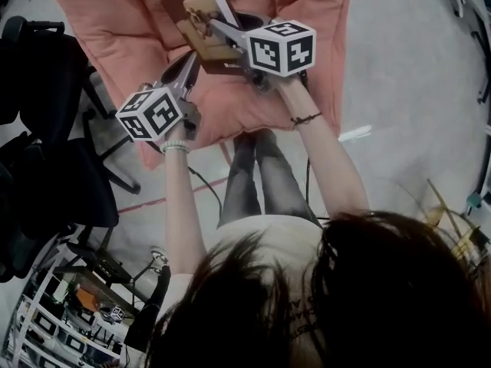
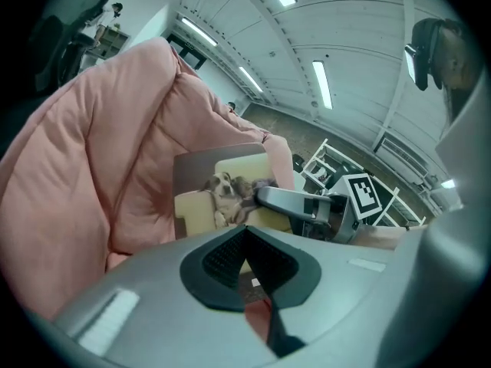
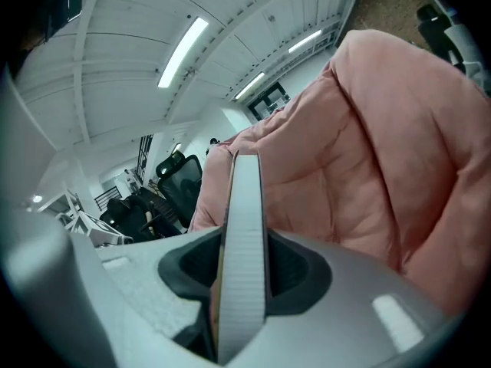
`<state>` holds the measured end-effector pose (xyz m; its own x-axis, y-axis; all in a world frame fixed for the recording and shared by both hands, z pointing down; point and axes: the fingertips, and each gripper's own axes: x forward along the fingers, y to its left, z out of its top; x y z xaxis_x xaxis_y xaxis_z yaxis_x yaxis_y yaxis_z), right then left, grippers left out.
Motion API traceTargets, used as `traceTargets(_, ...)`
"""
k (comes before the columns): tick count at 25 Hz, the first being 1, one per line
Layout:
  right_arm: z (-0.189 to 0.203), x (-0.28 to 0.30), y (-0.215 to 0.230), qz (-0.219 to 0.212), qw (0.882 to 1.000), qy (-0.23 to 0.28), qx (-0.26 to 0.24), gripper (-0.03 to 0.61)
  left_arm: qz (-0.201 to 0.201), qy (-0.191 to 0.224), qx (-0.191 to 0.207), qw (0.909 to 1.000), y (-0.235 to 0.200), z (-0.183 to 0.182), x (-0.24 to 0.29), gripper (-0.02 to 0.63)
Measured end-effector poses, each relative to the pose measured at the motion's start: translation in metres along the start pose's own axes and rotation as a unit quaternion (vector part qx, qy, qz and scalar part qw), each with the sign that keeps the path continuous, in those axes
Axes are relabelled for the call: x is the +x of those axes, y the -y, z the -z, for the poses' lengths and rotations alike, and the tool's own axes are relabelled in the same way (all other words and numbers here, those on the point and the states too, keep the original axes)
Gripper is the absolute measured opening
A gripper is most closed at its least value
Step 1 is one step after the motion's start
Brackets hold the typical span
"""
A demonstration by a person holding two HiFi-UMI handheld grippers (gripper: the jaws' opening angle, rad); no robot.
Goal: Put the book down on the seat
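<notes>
Hanging at the top centre of the head view, the book [image 1: 192, 10] is over the pink seat [image 1: 307, 75]; whether it touches the seat I cannot tell. Its dog cover faces the left gripper [image 1: 189, 58], and its white page edge runs upright in the right gripper view. Both claws pinch it: the right gripper [image 1: 215, 27] on the page block, the left, almost pressed together, on a lower corner.

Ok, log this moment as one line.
left gripper: shut on book | right gripper: shut on book | book: over pink seat, not released
</notes>
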<state>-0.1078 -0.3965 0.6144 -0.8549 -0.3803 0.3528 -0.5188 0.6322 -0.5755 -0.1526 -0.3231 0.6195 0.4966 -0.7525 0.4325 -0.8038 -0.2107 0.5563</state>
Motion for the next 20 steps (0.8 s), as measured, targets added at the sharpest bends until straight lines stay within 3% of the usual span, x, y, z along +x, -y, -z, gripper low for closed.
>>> traceTargets(7,0.047,0.017,0.034,-0.003,1.0,-0.005,0.015,0.15,-0.005,-0.026,-0.003,0.9996,-0.021,0.045,0.027,-0.003)
traceTargets(13,0.059,0.044,0.048,-0.008,1.0,-0.026,0.0,0.152,-0.008,-0.03,-0.02,0.9993,-0.042,0.051,0.04,-0.003)
traceTargets(20,0.075,0.046,0.06,-0.005,1.0,-0.03,0.001,0.15,-0.001,-0.067,-0.024,0.9974,-0.049,0.076,0.053,-0.003)
